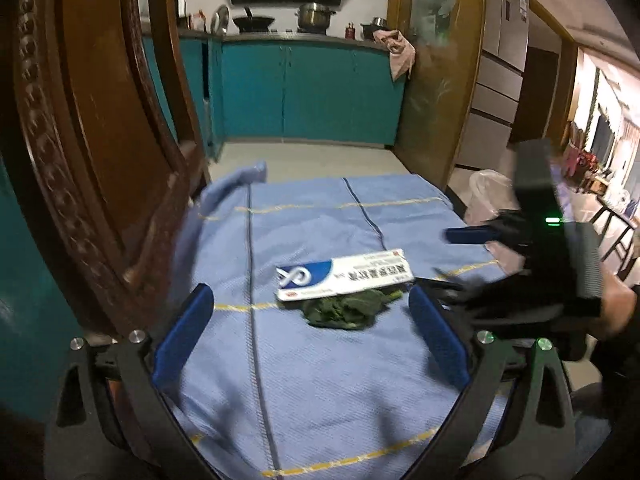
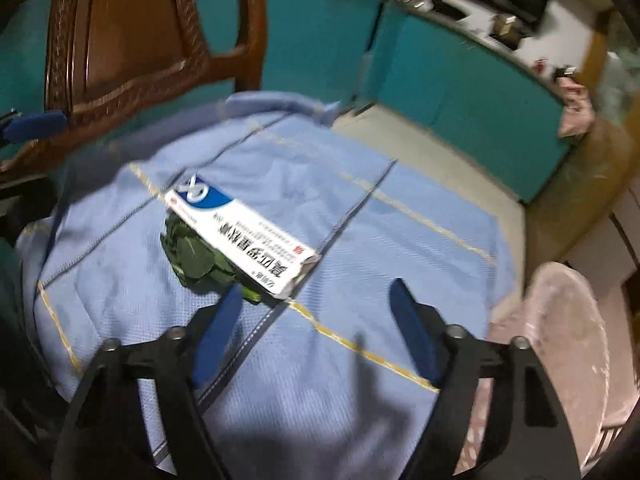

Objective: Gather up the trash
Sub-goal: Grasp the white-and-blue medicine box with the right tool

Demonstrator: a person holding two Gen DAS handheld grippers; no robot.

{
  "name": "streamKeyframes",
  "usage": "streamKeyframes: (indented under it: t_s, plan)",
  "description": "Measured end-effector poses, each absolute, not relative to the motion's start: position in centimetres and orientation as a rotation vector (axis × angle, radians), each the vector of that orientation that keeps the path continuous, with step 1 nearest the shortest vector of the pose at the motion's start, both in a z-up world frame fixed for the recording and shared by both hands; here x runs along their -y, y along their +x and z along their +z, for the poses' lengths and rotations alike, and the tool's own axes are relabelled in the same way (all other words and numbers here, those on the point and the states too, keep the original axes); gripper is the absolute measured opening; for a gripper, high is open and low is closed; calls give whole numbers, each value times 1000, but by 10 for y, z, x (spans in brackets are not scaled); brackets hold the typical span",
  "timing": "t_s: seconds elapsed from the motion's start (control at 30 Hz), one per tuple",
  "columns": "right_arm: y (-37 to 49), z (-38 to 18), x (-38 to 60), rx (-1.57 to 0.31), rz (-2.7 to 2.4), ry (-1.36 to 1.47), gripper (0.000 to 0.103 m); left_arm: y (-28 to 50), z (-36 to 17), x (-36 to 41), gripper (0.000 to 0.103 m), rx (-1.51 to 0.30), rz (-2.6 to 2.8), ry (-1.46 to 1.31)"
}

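The box [image 1: 345, 275] lay near the middle of the blue cloth [image 1: 320, 380] on the table, one long edge propped on a clump of wilted green leaves [image 1: 344, 312]. My left gripper [image 1: 312, 336] stood spread wide and empty, short of both. My right gripper [image 2: 316, 332] was part open, nothing between its jaws, its left pad just beside the box's torn near end. I judged the box light, hollow card, stiff along its length but easy to crush, so I meant to pinch it across its narrow width near the middle. The leaves looked limp and damp; they would likely sag and shed bits, so a grip low around the whole clump seemed best. The box carried a white looped logo on a blue corner and a row of Chinese characters, too blurred for me to read. A bin [image 2: 560, 340] lined with a pale bag stood just beside the table.
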State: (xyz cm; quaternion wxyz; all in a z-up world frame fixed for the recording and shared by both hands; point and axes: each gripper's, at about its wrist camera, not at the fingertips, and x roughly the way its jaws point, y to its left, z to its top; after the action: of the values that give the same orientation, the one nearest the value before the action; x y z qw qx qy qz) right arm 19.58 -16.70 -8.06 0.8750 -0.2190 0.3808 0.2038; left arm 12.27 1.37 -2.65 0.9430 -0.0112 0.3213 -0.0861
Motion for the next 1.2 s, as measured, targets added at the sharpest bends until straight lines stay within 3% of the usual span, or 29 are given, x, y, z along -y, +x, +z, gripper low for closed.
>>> streamKeyframes:
  t_s: [0.1, 0.47, 0.63, 0.73, 0.9, 1.03, 1.17, 1.2]
  plan:
    - [207, -91, 155, -840, 474, -485, 60, 121, -27, -13, 98, -647, -177, -7]
    - [229, -98, 128, -868, 595, -536, 61, 126, -34, -16, 98, -682, -192, -39]
    - [236, -100, 117, -860, 632, -526, 68, 129, -34, -14, 98, -693, -189, -35]
    - [238, -100, 119, -847, 619, -487, 67, 131, -35, -13, 98, -699, -188, -34]
    - [233, -89, 136, -853, 599, -381, 19, 133, -37, -7, 98, -707, -191, -21]
    - [220, -78, 150, -837, 612, -286, 6, 131, -36, -4, 98, -702, -192, -13]
    - [205, -71, 150, -803, 580, -313, 6, 130, -37, -6, 98, -705, -186, -25]
    - [203, -69, 149, -783, 553, -314, 11, 131, -37, -7, 98, -705, -185, -27]
